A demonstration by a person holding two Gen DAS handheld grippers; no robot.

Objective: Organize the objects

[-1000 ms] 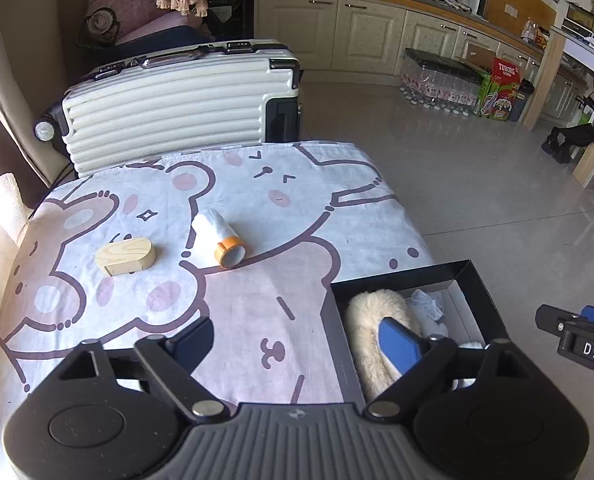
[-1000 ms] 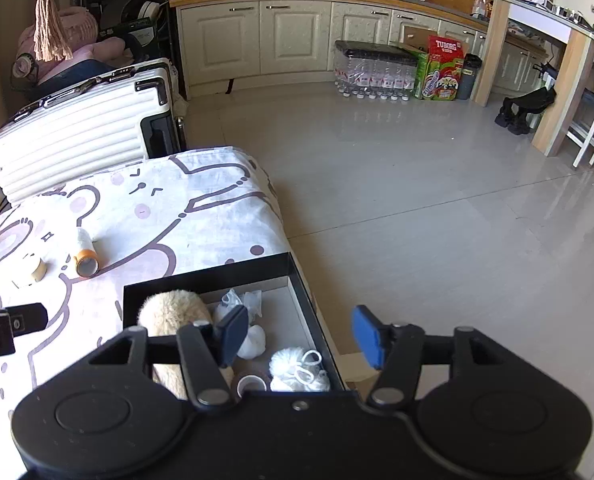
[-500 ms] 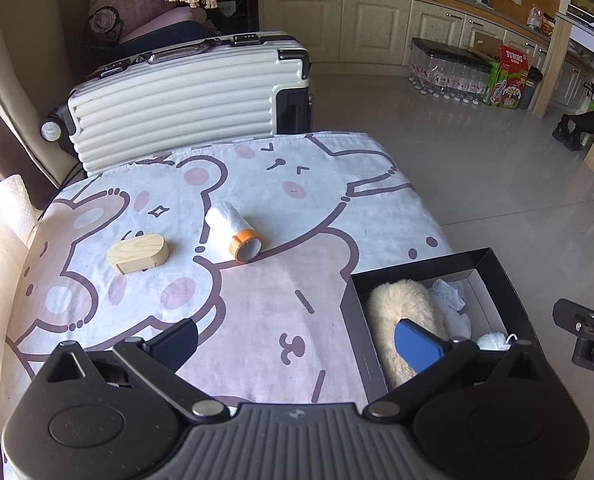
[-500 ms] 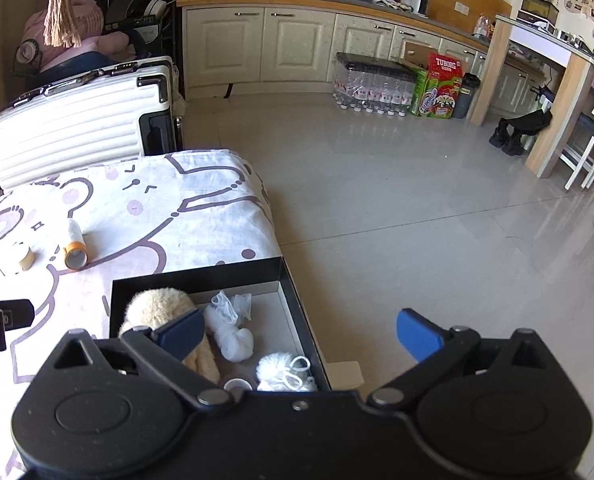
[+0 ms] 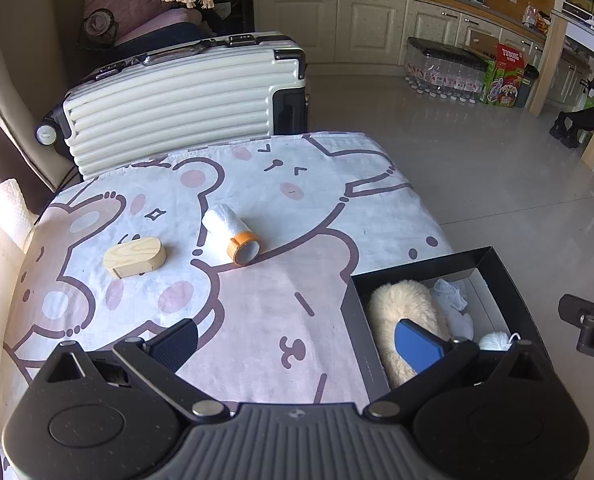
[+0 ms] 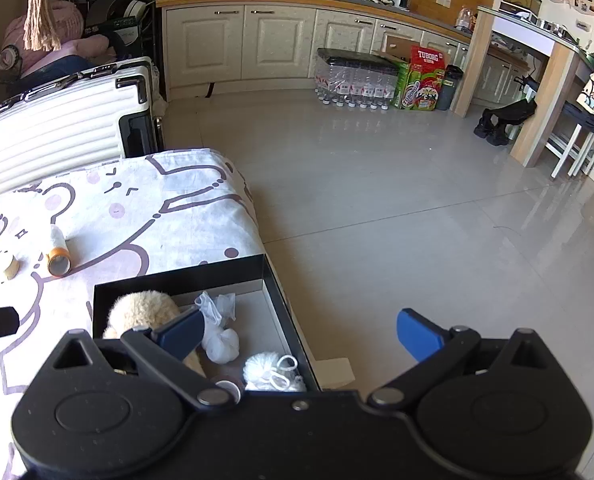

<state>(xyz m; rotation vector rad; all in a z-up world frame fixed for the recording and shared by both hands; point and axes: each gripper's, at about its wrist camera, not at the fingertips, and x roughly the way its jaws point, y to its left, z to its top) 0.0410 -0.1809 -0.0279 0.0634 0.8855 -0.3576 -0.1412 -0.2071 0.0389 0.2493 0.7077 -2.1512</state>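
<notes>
Between picks — left gripper (image 5: 297,344) and right gripper (image 6: 300,332) both spread fully wide, empty, having just opened. Next, probably: reaching for the orange-capped roll (image 5: 233,232) beyond the black box (image 5: 421,264) — wooden case (image 5: 135,258) after.

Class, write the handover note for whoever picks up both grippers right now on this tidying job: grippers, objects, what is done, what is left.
Left gripper: just finished opening, nothing between its fingers, above the cloth-covered table.
Right gripper: likewise just opened and empty, over the black box.
Done: fluffy cream item, white mesh pouch and white pom-pom lie in the box.
Left: wooden oval case and orange-capped white roll lie on the table, outside the box.
</notes>
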